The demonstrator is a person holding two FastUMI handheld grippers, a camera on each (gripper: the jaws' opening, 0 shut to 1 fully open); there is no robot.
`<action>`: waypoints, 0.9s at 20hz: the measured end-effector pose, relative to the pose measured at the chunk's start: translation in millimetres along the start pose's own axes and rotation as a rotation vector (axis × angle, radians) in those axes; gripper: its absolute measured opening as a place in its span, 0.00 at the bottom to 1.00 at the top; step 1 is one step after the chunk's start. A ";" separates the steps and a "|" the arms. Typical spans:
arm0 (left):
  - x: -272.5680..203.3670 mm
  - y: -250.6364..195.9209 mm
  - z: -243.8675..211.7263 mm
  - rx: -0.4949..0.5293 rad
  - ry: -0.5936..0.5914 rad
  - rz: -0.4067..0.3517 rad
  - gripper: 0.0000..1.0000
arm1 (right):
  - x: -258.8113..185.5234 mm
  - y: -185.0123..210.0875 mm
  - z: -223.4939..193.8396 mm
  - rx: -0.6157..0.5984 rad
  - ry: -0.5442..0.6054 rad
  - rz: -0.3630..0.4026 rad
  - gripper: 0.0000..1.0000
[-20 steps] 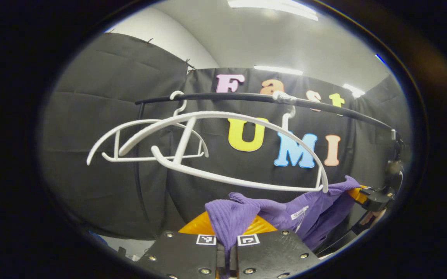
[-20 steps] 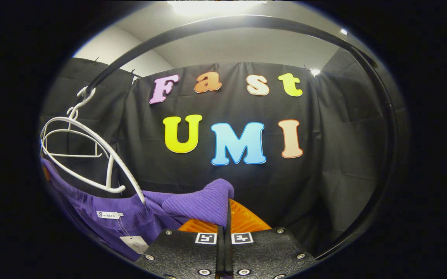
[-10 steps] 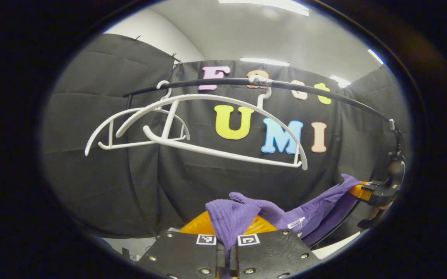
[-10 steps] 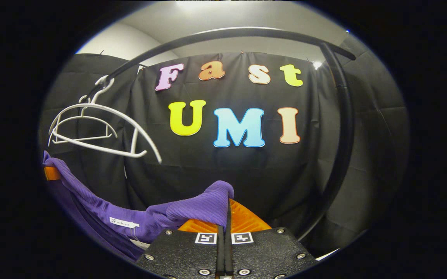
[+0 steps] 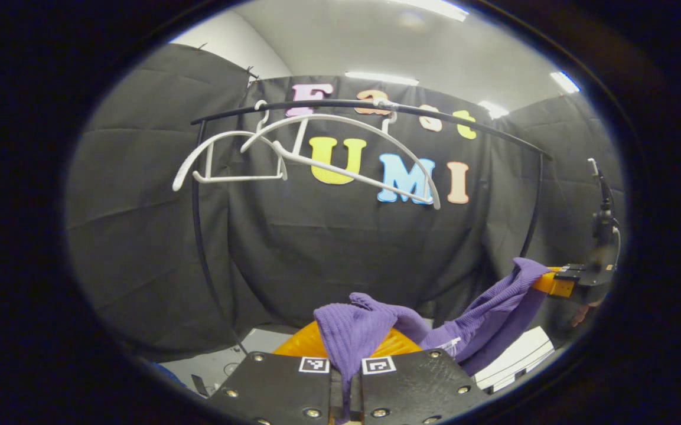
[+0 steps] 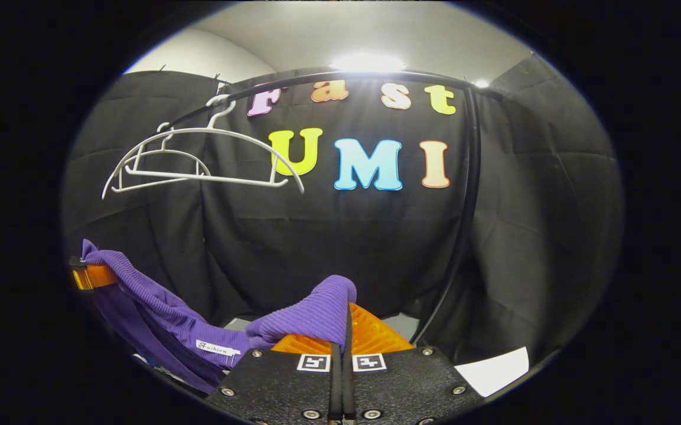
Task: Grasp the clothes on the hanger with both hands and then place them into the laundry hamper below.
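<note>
A: Listing item one: purple ribbed garment (image 5: 370, 327), off the hangers, slung between the two grippers. Location?

B: One bunched end sits in the left gripper (image 5: 345, 378), jaws closed tight on the cloth. The other end is pinched in the right gripper (image 6: 343, 348), jaws pressed together on the fold. The middle sags between them, a white label showing.

A: Item two: hangers.

B: Two white hangers (image 5: 293, 156), bare, hooked on a black rail (image 5: 375, 106) high above the garment, well apart from it. In the right gripper view they hang up at the left.

A: Item three: laundry hamper?

B: Cannot tell. A white edge (image 5: 514, 360) shows low at the right in the left gripper view, below the garment.
</note>
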State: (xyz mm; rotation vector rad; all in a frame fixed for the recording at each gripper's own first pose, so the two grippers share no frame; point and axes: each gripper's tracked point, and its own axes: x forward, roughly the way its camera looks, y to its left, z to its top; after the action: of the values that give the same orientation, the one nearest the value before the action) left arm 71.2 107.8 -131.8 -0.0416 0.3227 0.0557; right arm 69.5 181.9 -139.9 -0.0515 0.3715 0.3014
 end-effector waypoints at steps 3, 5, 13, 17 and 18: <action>-11.6 12.0 -28.9 0.000 0.047 -0.019 0.05 | -19.0 21.7 -27.8 0.046 0.054 0.003 0.00; -17.2 20.8 -58.0 0.002 0.090 -0.024 0.05 | -24.3 35.3 -52.2 0.061 0.110 0.006 0.00; -24.5 55.2 -190.9 0.027 0.291 -0.020 0.05 | -26.1 71.6 -173.8 0.126 0.403 0.039 0.00; -1.3 60.6 -244.4 0.003 0.407 0.006 0.05 | -14.1 80.3 -220.8 0.103 0.445 0.040 0.00; 2.4 61.2 -258.3 -0.001 0.430 0.010 0.06 | -10.1 81.3 -231.7 0.108 0.459 0.039 0.00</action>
State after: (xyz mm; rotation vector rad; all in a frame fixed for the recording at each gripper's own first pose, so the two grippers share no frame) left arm -11.8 156.1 -379.2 -0.0532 0.7527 0.0571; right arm -44.8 232.4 -351.5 -0.0071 0.8439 0.3065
